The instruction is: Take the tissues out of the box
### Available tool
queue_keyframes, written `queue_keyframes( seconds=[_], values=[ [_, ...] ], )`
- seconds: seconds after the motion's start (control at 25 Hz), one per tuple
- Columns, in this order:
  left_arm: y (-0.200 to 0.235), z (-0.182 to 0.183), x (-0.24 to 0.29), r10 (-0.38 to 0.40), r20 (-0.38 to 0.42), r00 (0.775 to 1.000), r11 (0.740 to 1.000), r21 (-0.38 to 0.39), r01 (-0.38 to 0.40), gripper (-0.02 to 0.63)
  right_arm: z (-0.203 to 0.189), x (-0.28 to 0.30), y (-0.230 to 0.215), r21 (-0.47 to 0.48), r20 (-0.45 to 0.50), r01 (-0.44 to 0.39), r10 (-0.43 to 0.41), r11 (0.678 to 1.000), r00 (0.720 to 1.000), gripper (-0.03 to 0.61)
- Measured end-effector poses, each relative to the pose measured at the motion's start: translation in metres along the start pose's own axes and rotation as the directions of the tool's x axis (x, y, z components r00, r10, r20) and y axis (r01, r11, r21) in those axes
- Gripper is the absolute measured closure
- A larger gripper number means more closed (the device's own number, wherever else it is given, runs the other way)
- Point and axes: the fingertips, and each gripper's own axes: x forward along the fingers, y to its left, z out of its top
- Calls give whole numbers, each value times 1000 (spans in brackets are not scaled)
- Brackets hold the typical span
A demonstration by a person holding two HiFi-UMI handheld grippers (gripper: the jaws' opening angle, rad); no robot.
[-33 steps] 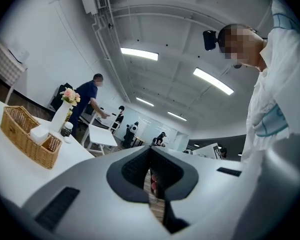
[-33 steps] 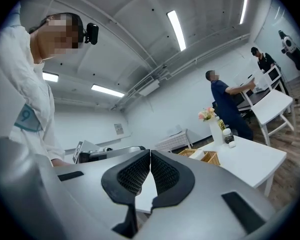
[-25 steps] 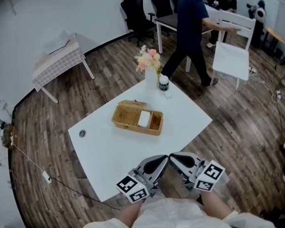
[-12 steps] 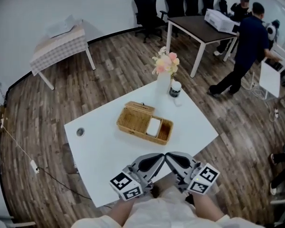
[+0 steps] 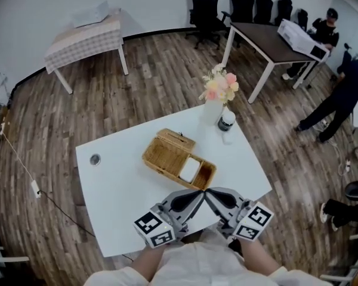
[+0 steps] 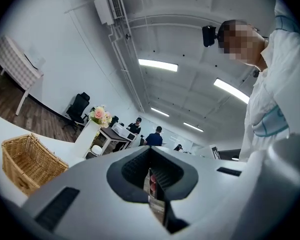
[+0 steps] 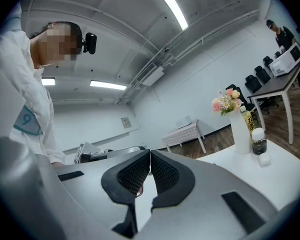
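- Tissues (image 5: 190, 169) lie as a white stack in the open lower-right end of the wicker box (image 5: 164, 152), at the centre of the head view on the white table (image 5: 116, 186).
- Left gripper (image 5: 197, 196) is at the lower middle of the frame, apart from the box, its jaws pressed together and empty.
- Right gripper (image 5: 213, 195) is just beside it, jaws also together, holding nothing.
- Flower vase (image 5: 215, 103) and bottle (image 5: 226, 121) stand at the table's upper right corner.

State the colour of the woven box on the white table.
The woven box is tan wicker; the head view shows it best.
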Motion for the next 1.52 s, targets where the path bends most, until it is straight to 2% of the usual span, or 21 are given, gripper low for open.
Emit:
queue_keyframes(
  seconds=[0.16,0.36,0.56,0.68,0.8,0.92,1.2,1.36,1.52],
  values=[
    [13,3,26,30,15,999,1000,3,-30,612,12,1,-27,-6,-20,-31,30,1000,999,546],
    [30,-4,41,90,-21,996,996,31,-89,612,9,6,-49,-20,-65,-77,75,997,995,546],
    [47,-11,47,164,-78,983,982,108,-155,612,1,16,-65,-48,-110,-105,99,993,989,546],
    [67,-21,52,238,-136,962,960,186,-211,612,-6,22,-79,-55,-129,-103,95,993,987,545],
    [92,-34,49,329,-193,924,926,256,-276,611,-11,25,-91,-56,-134,-89,81,994,988,545],
    [108,-39,41,385,-236,892,907,277,-318,590,-14,25,-94,-46,-134,-81,74,996,988,545],
    [116,-45,51,392,-273,878,905,289,-314,501,-14,20,-108,-55,-140,-46,38,997,989,545],
    [125,-52,47,423,-308,852,894,297,-336,406,-17,25,-106,-63,-149,-57,48,996,988,545],
    [136,-56,39,468,-318,825,875,297,-381,388,-17,27,-106,-72,-156,-67,55,995,986,545]
  ],
)
